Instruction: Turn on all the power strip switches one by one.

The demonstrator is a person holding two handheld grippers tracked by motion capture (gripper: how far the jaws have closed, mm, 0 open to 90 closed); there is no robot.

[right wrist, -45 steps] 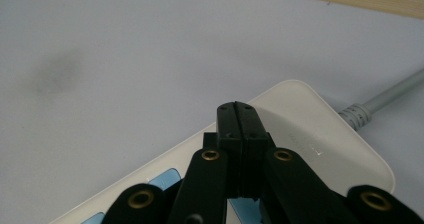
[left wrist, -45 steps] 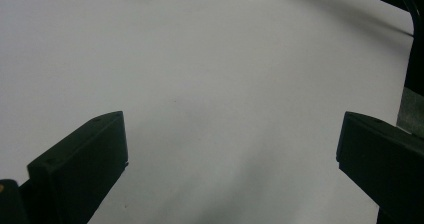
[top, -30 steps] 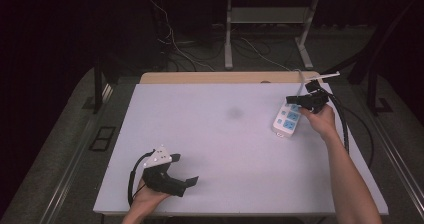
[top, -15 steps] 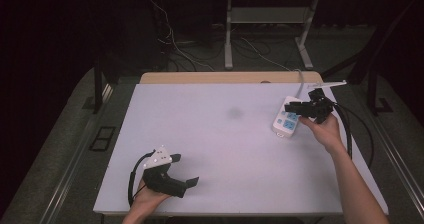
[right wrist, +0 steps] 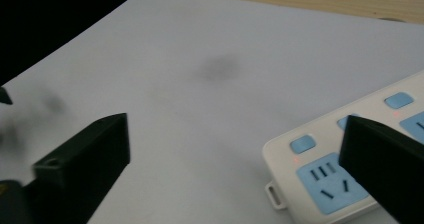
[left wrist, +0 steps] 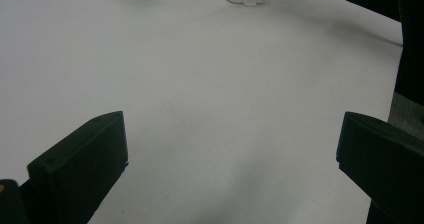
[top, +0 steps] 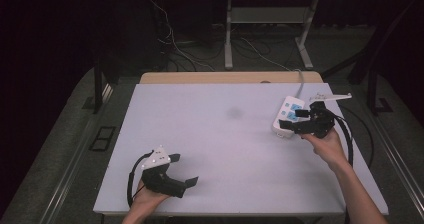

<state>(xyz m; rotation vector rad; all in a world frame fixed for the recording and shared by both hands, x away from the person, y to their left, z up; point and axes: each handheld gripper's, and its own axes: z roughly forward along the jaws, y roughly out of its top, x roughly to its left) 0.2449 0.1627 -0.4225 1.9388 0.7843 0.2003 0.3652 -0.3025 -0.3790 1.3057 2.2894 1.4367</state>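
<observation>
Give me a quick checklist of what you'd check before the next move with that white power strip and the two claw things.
1. Right gripper open, nothing between the jaws: ok; they have just been opening.
2. Power strip lying flat on the table: ok.
3. Strip free of the right gripper: ok in the right gripper view; one jaw passes in front of it.
4. Switch lights: small red dots glow beside the blue buttons, so it seems powered; ok.
5. Left gripper open, low over bare table: ok.
6. Strip's cord running off the far edge without a snag: cannot tell.

White surface [top: 220, 149], wooden strip along far edge; power strip [top: 287, 115] lies flat near right edge, toward far corner.
</observation>
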